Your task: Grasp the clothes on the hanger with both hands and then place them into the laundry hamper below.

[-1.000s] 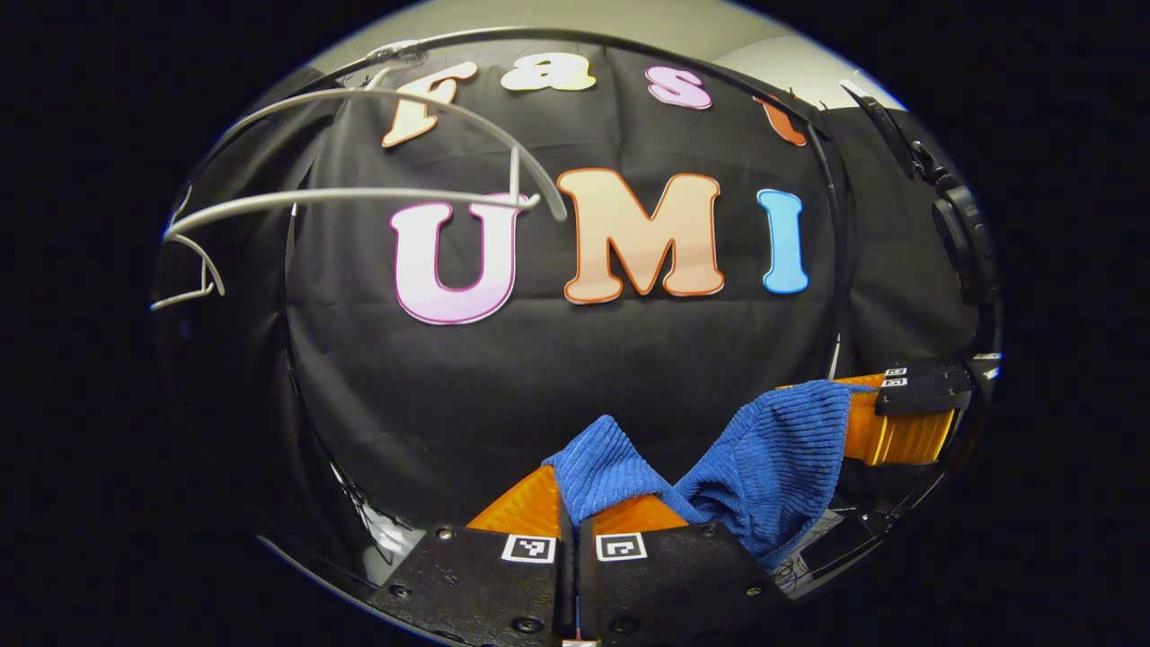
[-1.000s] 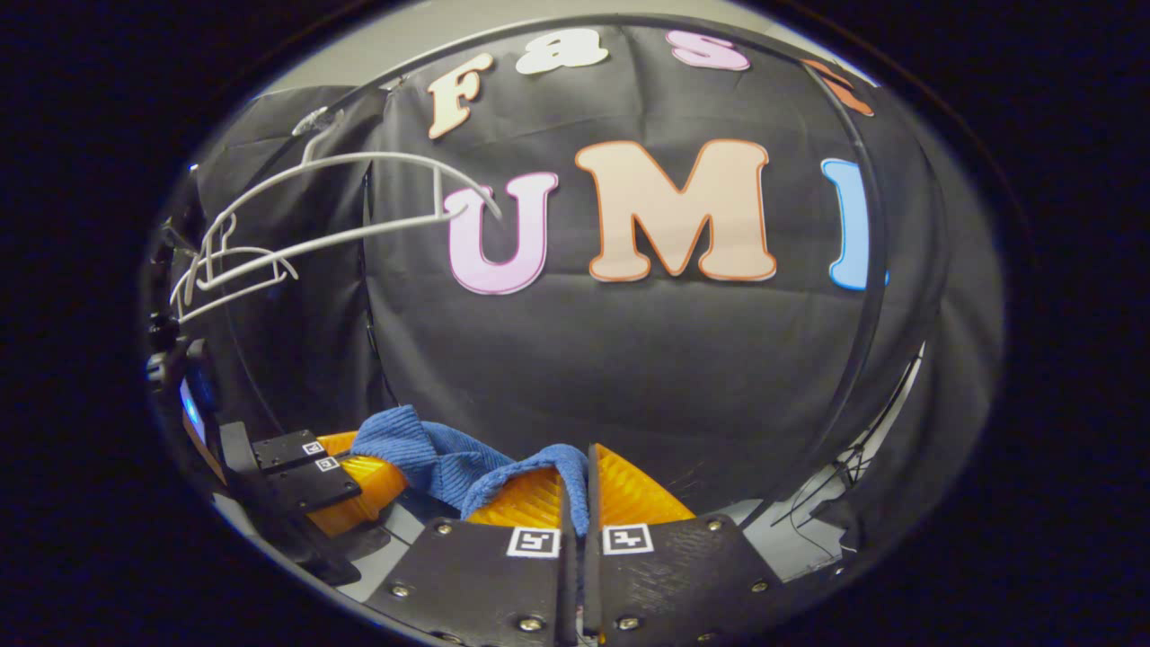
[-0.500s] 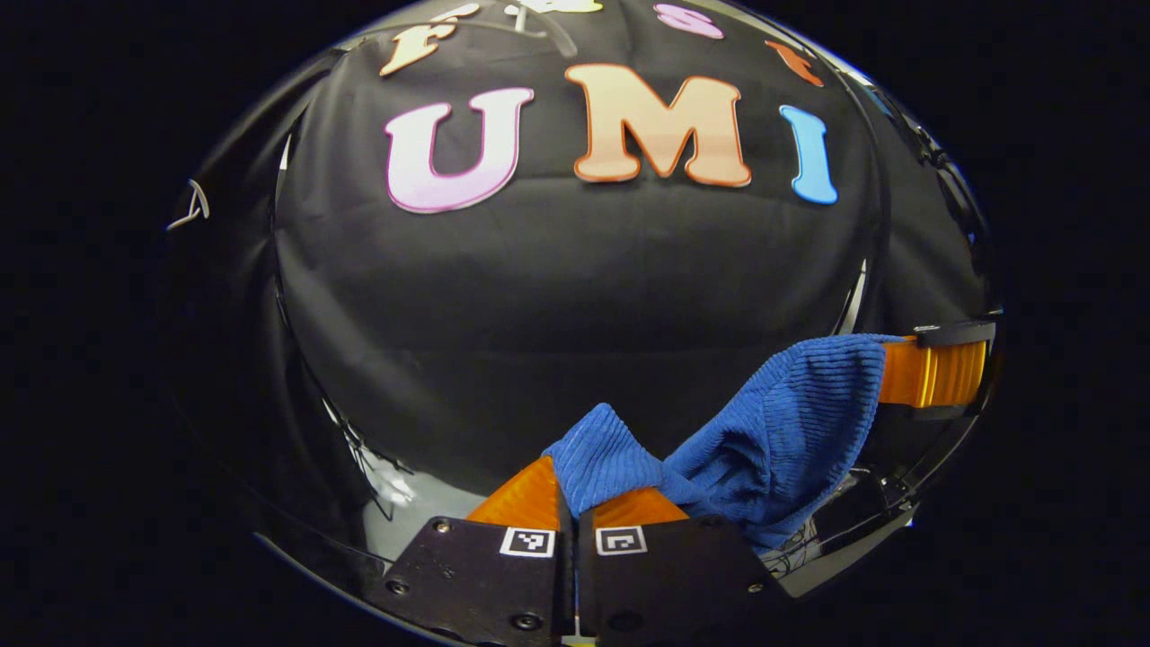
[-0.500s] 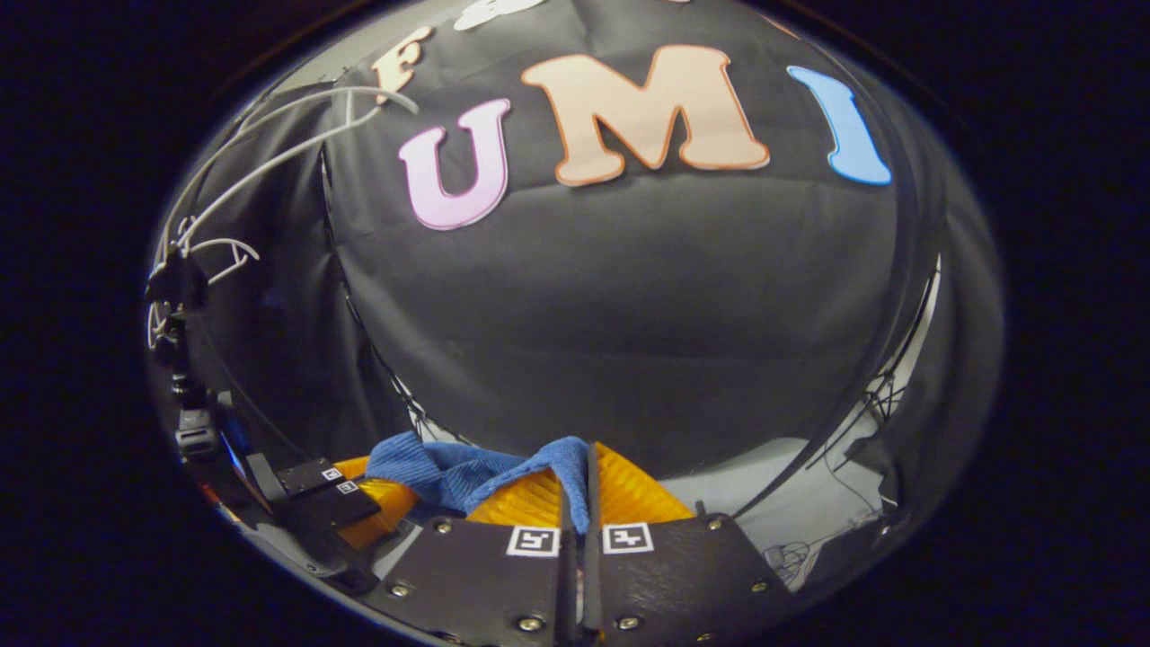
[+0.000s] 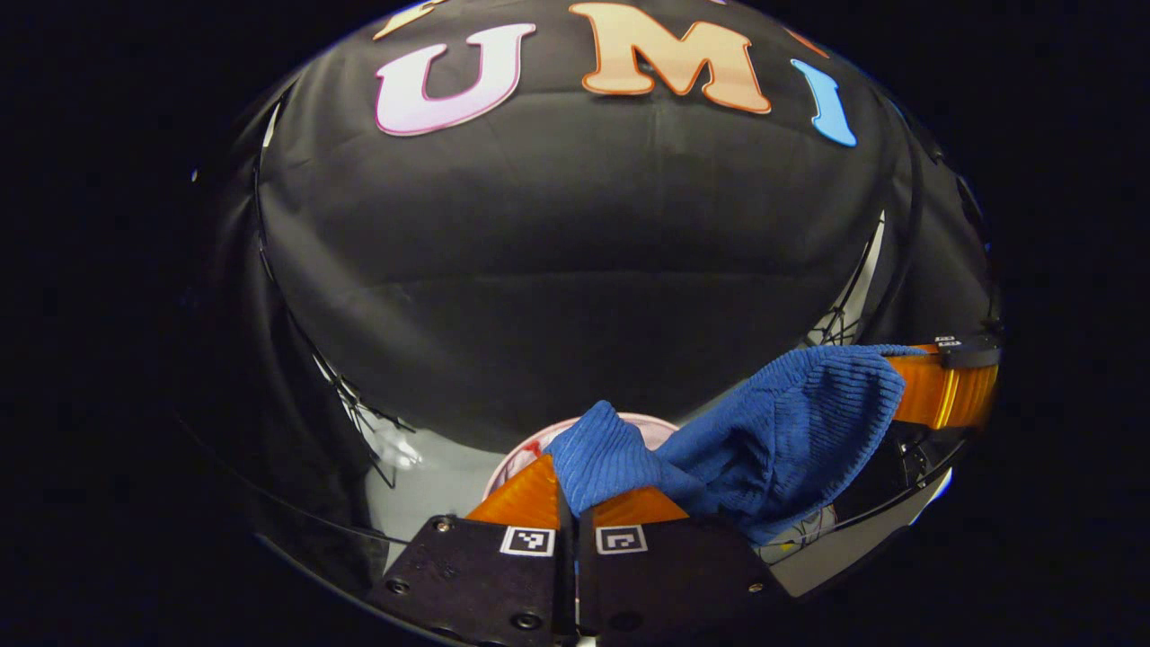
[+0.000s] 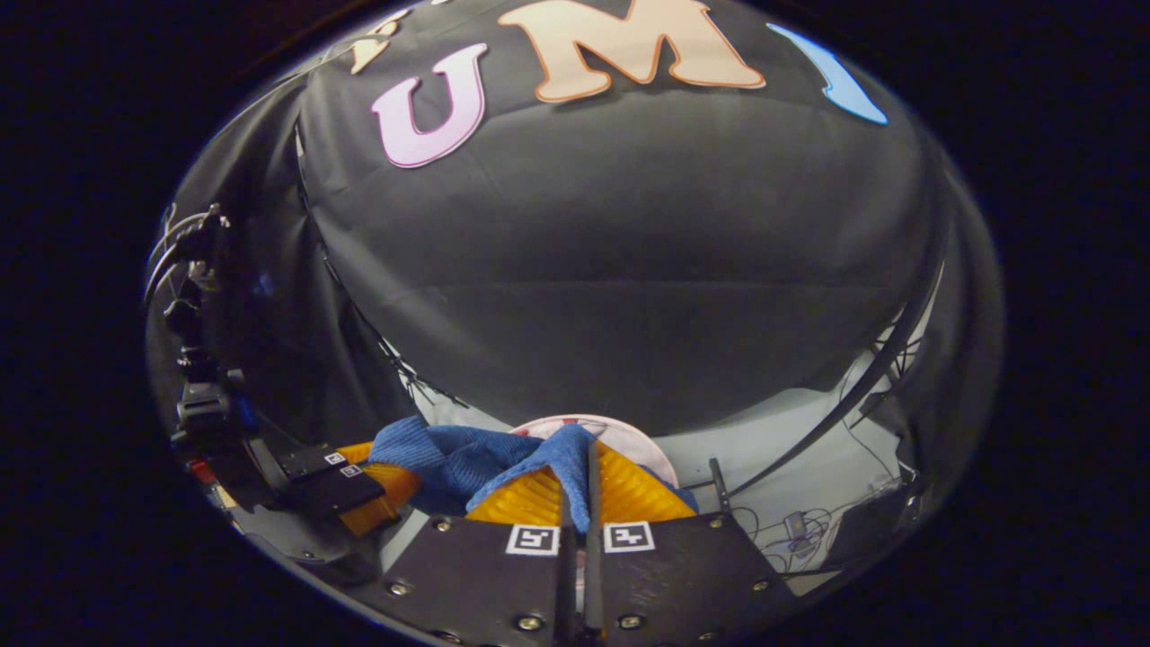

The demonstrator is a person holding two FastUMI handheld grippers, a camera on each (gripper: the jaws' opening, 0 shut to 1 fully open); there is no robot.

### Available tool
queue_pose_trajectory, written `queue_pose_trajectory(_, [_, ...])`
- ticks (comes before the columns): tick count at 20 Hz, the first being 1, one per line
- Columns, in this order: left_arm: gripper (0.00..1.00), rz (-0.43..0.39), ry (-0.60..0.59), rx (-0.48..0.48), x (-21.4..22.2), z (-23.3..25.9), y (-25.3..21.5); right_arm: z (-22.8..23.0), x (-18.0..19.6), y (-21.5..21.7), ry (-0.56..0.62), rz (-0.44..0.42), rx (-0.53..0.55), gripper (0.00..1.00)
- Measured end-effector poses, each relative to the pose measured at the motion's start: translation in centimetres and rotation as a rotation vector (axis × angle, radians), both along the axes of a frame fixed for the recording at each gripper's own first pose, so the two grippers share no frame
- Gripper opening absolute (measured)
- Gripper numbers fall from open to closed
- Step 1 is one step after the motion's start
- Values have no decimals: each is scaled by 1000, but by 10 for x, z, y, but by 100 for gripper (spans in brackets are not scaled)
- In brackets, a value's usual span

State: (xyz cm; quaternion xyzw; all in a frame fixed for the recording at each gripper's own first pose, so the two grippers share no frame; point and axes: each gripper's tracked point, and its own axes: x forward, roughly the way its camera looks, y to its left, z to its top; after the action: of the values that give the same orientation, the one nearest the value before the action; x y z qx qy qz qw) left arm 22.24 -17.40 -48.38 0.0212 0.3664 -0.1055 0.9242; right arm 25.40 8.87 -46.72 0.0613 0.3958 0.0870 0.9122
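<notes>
A blue ribbed garment (image 5: pixel 782 440) hangs stretched between both grippers. My left gripper (image 5: pixel 568 472) is shut on one corner of it, orange fingers pinching the fabric. The right gripper (image 5: pixel 943 395) holds the other end at the far right. In the right gripper view, my right gripper (image 6: pixel 582 458) is shut on the garment (image 6: pixel 449 458), and the left gripper (image 6: pixel 368 481) grips it at the lower left. A round pinkish-white hamper rim (image 5: pixel 512 463) (image 6: pixel 642 445) shows just beyond the fingers, below the cloth.
The white wire hanger (image 6: pixel 166 238) is bare at the far left edge. Pale floor (image 5: pixel 422 467) surrounds the hamper. Cables and a small box (image 6: pixel 791 521) lie on the floor to the right. Black frame poles (image 6: pixel 889 350) run along the booth's sides.
Both grippers have dropped lower with the garment held between them. The hanger has slid up and out toward the edge, and the hamper rim has come into sight.
</notes>
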Motion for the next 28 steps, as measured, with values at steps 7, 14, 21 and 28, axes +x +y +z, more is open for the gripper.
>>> queue_pose_trajectory(7, [3, 30, 213, 19, -31, -57, 34, -59, -15, 5, 137, -89, -18, 4])
queue_pose_trajectory(14, [10, 16, 263, 35, -42, -40, 56, -98, -37, 15, 240, -120, 20, 7])
queue_pose_trajectory(21, [49, -35, 234, 16, -41, 3, 57, -84, -34, -4, 222, -114, 17, 44])
queue_pose_trajectory(28, [99, -33, 153, 25, -51, 41, 78, -45, -52, 4, 166, -137, -19, 100])
